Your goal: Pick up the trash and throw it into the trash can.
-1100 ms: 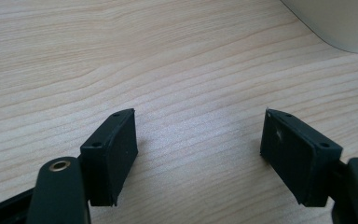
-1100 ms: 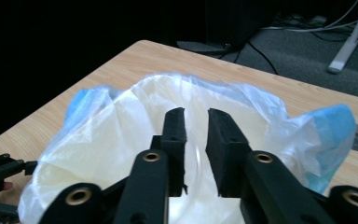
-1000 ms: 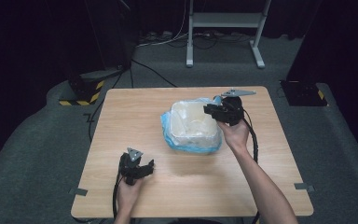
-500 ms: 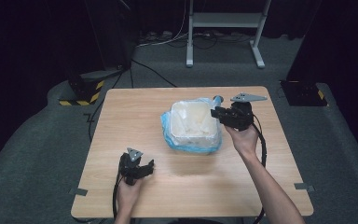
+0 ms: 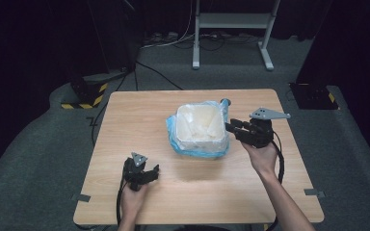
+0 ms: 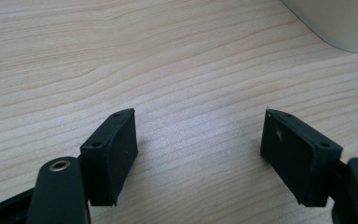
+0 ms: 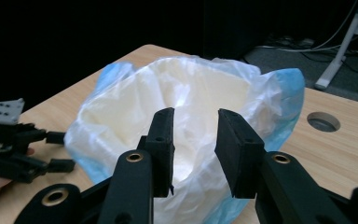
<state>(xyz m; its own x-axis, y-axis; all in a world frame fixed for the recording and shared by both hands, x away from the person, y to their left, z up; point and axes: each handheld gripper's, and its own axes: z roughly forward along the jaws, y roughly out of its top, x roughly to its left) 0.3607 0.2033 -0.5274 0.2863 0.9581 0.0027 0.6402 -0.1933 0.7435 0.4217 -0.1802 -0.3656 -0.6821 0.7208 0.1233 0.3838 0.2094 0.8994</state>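
Observation:
A white square bin lined with a thin white and blue plastic bag stands at the middle of the wooden table. My right gripper hovers at the bin's right side, pointing at its rim. Its jaws are open to a narrow gap with nothing between them, and the bag billows just beyond the right gripper. My left gripper rests near the table's front left, apart from the bin. The left gripper is wide open over bare wood, with a bin corner farther off.
A round cable hole sits in the table just behind the bin. On the floor beyond the table are a white stand's legs, loose cables, a yellow-and-black striped block at the left and a dark box at the right.
My right gripper has drawn back from over the bin's right rim, moving right and toward the person. The left gripper has stayed still.

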